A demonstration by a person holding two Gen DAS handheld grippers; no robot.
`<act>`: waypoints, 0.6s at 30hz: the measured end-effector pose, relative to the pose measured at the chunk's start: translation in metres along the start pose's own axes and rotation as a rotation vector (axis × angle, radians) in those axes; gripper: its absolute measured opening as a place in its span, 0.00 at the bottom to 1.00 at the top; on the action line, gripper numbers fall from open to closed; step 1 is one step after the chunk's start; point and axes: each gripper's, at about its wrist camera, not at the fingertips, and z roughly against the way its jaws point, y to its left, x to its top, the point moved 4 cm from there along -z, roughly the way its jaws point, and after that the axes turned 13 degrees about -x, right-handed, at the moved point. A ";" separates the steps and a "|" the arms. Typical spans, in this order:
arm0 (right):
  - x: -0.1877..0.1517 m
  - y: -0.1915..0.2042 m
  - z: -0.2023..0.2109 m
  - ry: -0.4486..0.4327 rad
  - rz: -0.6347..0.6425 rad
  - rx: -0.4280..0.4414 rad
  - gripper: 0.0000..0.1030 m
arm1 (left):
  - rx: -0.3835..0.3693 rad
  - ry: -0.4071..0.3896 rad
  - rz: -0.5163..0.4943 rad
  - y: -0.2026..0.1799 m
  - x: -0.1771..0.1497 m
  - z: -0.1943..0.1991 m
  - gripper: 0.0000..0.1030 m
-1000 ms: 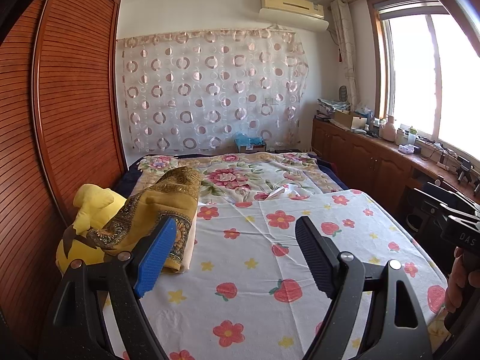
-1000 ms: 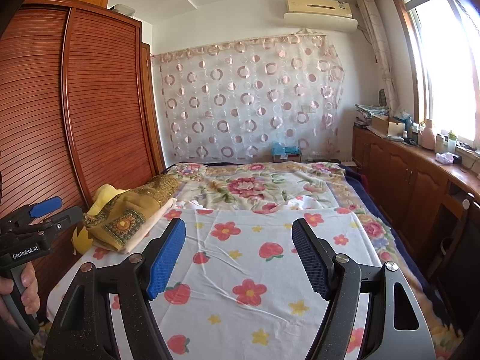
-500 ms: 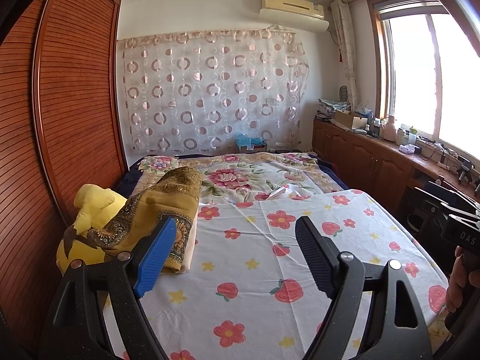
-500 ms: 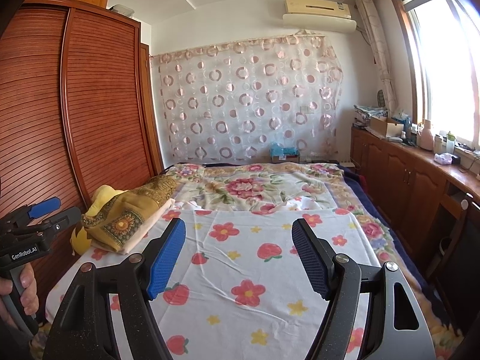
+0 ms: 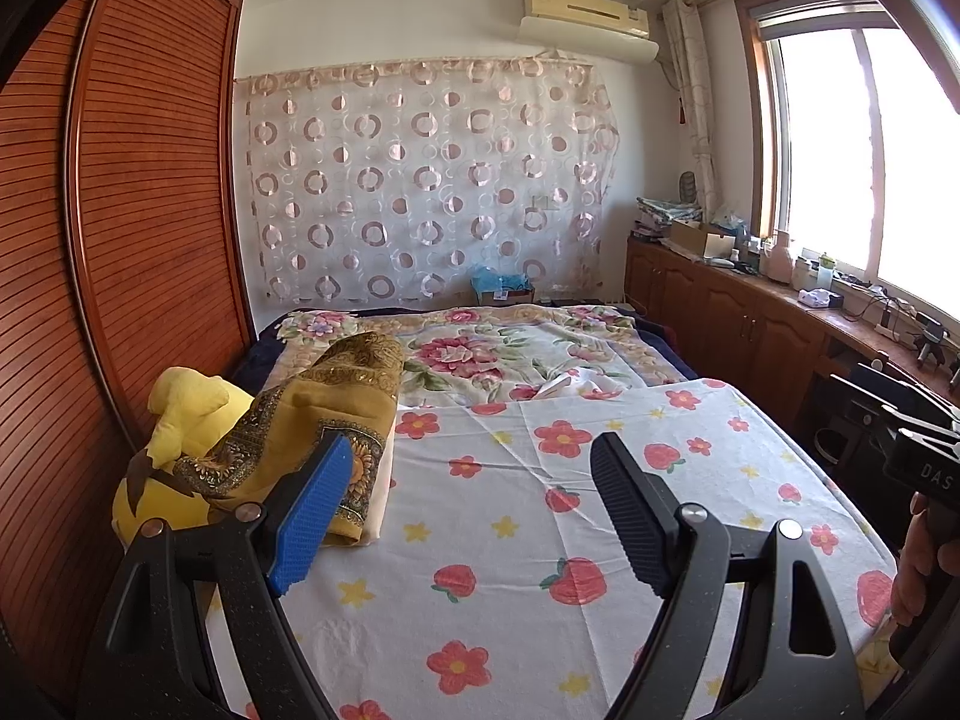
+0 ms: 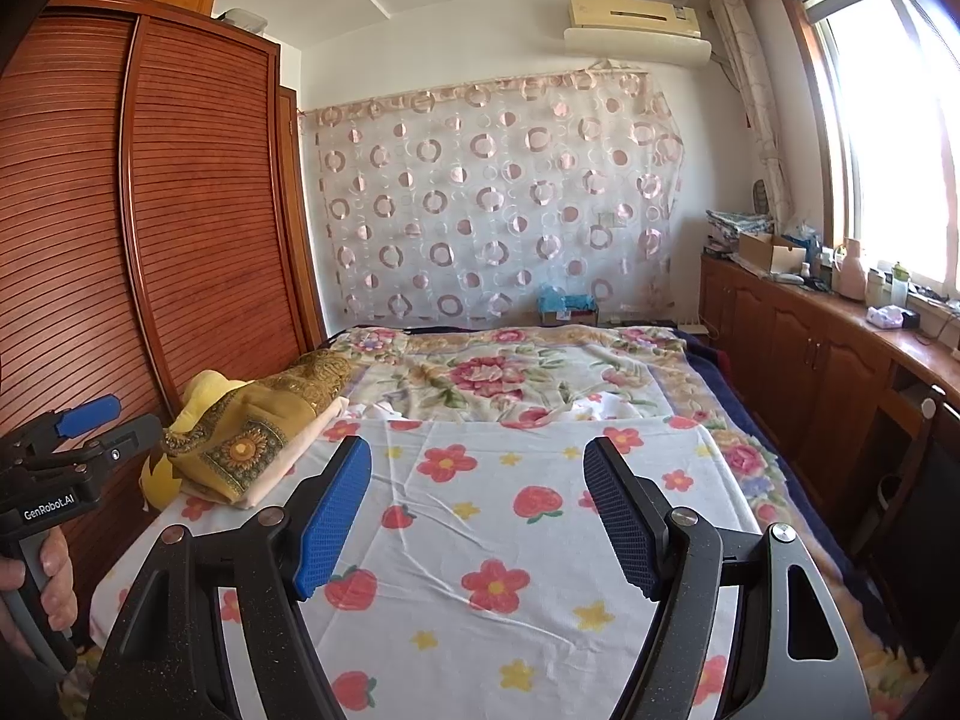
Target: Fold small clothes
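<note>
Jaws of left gripper (image 5: 465, 516) and right gripper (image 6: 477, 519) wide apart, holding nothing; approach folded mustard-gold cloth (image 5: 312, 420) atop yellow plush toy (image 5: 180, 420) at left bed (image 5: 540, 540) edge, pinching one hem only.

A louvred wooden wardrobe (image 6: 150, 228) lined the left wall. A circle-patterned curtain (image 5: 420, 192) covered the far wall beneath an air conditioner (image 5: 585, 12). Wooden cabinets (image 6: 804, 354) ran below a bright window (image 5: 870, 150), its countertop items apparently small bottles.
</note>
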 end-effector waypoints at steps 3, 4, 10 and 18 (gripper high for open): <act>-0.001 -0.001 0.000 0.000 0.000 0.001 0.73 | 0.000 0.000 0.000 0.000 0.000 0.001 0.80; 0.000 -0.001 0.000 0.000 0.000 0.001 0.73 | 0.000 -0.001 0.000 0.000 0.000 0.001 0.80; -0.001 -0.001 0.000 0.000 0.001 0.001 0.73 | 0.001 -0.001 -0.001 0.000 0.000 0.000 0.80; 0.001 -0.001 0.001 -0.004 0.002 0.000 0.73 | -0.001 -0.003 -0.001 0.001 0.000 0.001 0.80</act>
